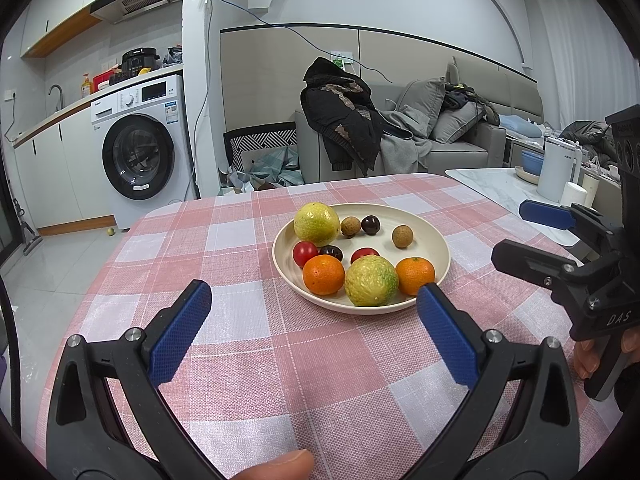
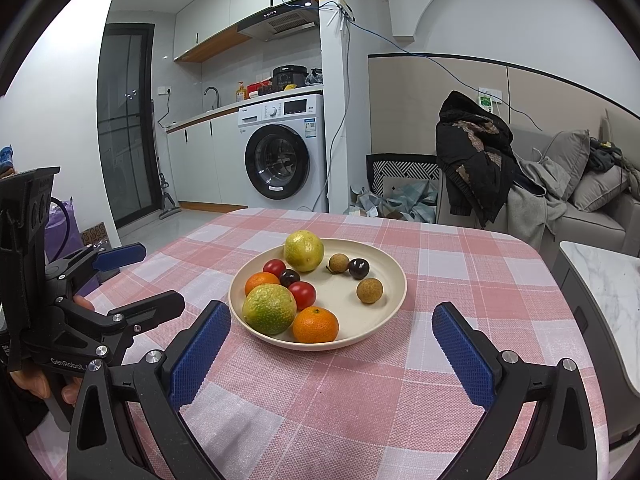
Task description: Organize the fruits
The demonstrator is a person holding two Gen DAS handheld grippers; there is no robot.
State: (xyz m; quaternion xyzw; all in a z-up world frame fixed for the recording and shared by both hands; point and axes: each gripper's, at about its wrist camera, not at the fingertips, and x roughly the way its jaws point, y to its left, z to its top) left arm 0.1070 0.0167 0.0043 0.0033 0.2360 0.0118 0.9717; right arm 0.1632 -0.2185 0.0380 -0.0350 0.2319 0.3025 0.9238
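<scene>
Fruits [image 1: 371, 280] together in a plate [image 1: 434, 236] on the table [image 1: 248, 240], washing machine [image 1: 140, 148] behind-left, sofa [image 1: 440, 148] behind.

The table [image 2: 440, 360] is covered by a pink-and-white checked tablecloth [image 1: 280, 360]. One round cream plate [image 1: 442, 246] rests directly on the cloth, near the table's centre. The plate holds assorted fruit. No other item rests on the cloth.

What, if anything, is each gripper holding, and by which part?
Nothing. The left gripper and right gripper both have open, empty jaws; all fruit lies on the plate.
</scene>
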